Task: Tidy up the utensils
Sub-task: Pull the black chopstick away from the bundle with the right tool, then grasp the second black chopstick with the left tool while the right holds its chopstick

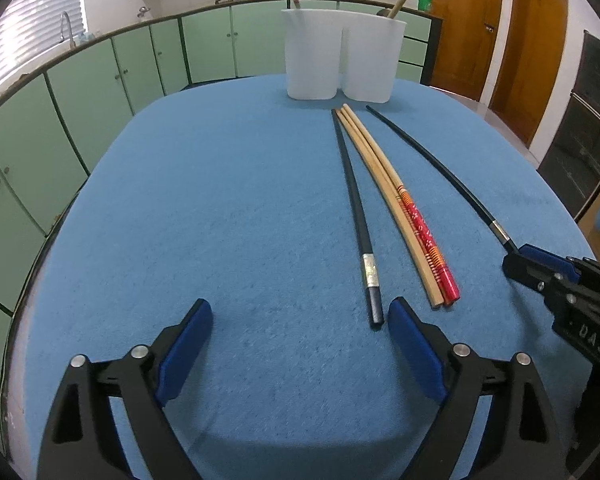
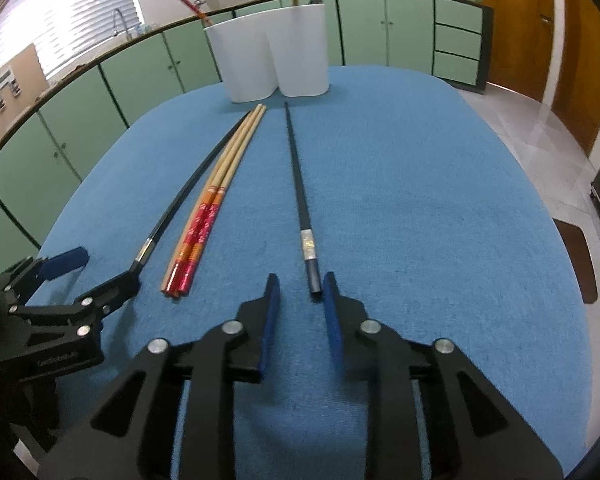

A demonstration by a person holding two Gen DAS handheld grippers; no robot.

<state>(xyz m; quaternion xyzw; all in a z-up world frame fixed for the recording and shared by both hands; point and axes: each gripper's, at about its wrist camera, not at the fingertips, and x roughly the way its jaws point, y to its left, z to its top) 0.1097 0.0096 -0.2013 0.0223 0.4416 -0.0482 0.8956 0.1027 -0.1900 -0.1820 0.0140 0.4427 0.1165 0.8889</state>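
Note:
Several chopsticks lie lengthwise on the blue table (image 1: pixel 220 220). A black chopstick (image 1: pixel 358 216) lies just ahead of my open, empty left gripper (image 1: pixel 300 320), its end by the right finger. Beside it lie the wooden chopsticks with red handles (image 1: pixel 404 216) (image 2: pixel 204 216). A second black chopstick (image 1: pixel 440 176) (image 2: pixel 300 196) lies further right. My right gripper (image 2: pixel 300 296) is open, and the end of that chopstick sits between its fingertips, untouched. A white two-part holder (image 1: pixel 340 56) (image 2: pixel 272 56) stands at the far edge with a red and a wooden chopstick in it.
Green cabinets and a counter with pots curve behind the table. Wooden doors stand at the right. My left gripper shows in the right wrist view (image 2: pixel 96 276), next to the first black chopstick (image 2: pixel 188 192).

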